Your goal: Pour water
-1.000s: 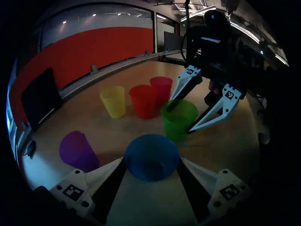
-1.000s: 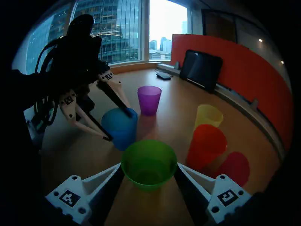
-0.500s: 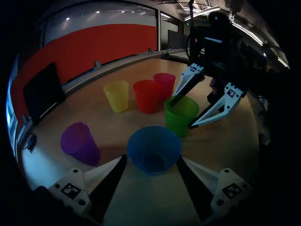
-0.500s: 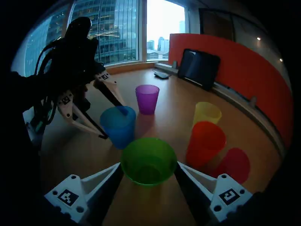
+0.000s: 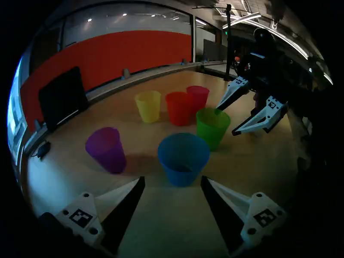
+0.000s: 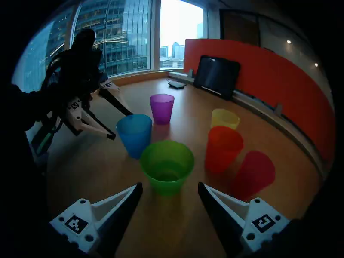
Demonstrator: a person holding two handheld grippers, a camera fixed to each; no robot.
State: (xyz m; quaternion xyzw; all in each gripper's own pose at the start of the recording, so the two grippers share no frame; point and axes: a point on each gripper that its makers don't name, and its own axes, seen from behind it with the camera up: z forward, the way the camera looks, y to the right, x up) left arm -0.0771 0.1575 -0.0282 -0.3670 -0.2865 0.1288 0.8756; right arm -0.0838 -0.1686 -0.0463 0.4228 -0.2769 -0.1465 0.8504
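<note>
The blue cup stands upright on the wooden table, just ahead of the left gripper. That gripper's fingers are spread wide and touch nothing; the cup sits beyond their tips. In the right gripper view the same gripper reaches in from the left, its tips close beside the blue cup; whether one brushes the rim is hard to say from there.

The green cup is upright too, just right of the blue one and near to it. It sits just ahead of the right gripper, whose fingers are also apart and clear of the cup. In the left gripper view this gripper comes in from the far right, at the green cup.

Whether either cup holds water I cannot tell.

Left of the blue cup stands a purple cup. Farther off, a yellow cup, an orange cup and a pink cup form a row. A dark screen stands at the far left before an orange wall.
</note>
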